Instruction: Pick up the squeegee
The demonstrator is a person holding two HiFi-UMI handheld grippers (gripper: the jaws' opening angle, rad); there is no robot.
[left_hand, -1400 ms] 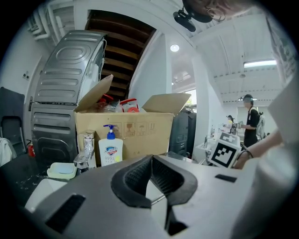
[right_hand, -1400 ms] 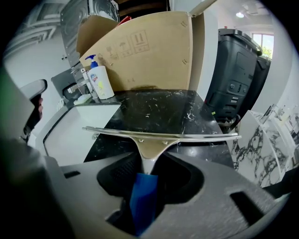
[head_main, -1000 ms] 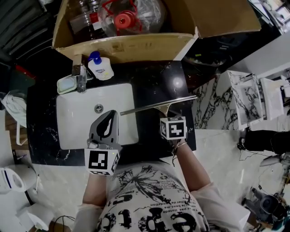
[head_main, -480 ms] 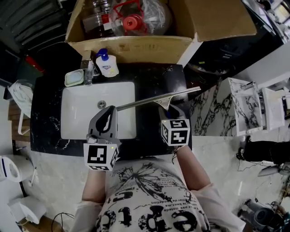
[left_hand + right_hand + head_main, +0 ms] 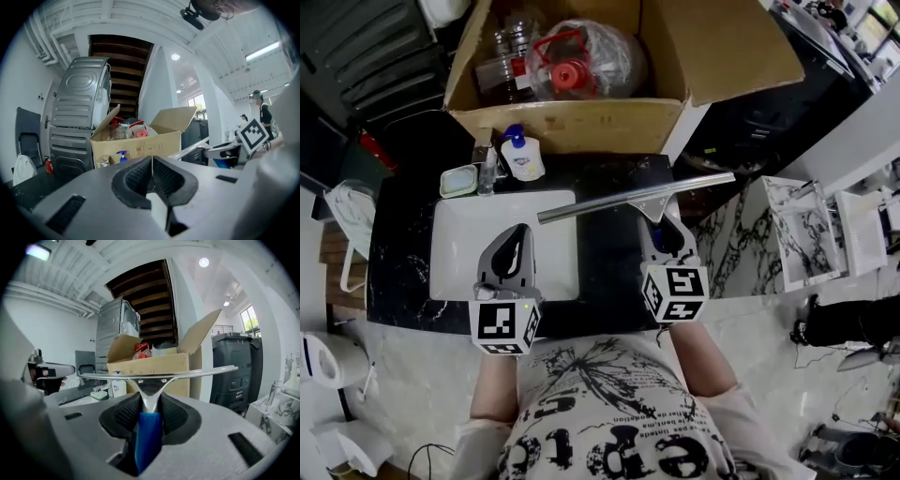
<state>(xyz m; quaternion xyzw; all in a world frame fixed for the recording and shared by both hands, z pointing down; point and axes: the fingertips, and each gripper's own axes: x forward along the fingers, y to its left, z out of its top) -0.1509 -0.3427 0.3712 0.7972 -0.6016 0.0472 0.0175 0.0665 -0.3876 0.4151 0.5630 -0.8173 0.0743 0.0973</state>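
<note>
The squeegee (image 5: 633, 197) has a long metal blade bar and a blue handle (image 5: 148, 437). My right gripper (image 5: 661, 228) is shut on that handle and holds the squeegee in the air over the black counter (image 5: 403, 244), blade level and pointing across the sink (image 5: 464, 239). In the right gripper view the blade (image 5: 159, 374) spans the frame ahead of the jaws. My left gripper (image 5: 514, 242) hovers over the sink, shut with nothing in it; its pads (image 5: 140, 176) meet in the left gripper view.
An open cardboard box (image 5: 581, 122) with bottles and a red-capped jug stands behind the counter. A soap dispenser (image 5: 520, 155), a tap (image 5: 490, 164) and a soap dish (image 5: 457, 180) sit at the sink's back edge. A marble-patterned slab (image 5: 802, 230) is at the right.
My right gripper has lifted the squeegee off the counter and levelled it, the blade now higher and nearer the box. My left gripper rose a little over the sink.
</note>
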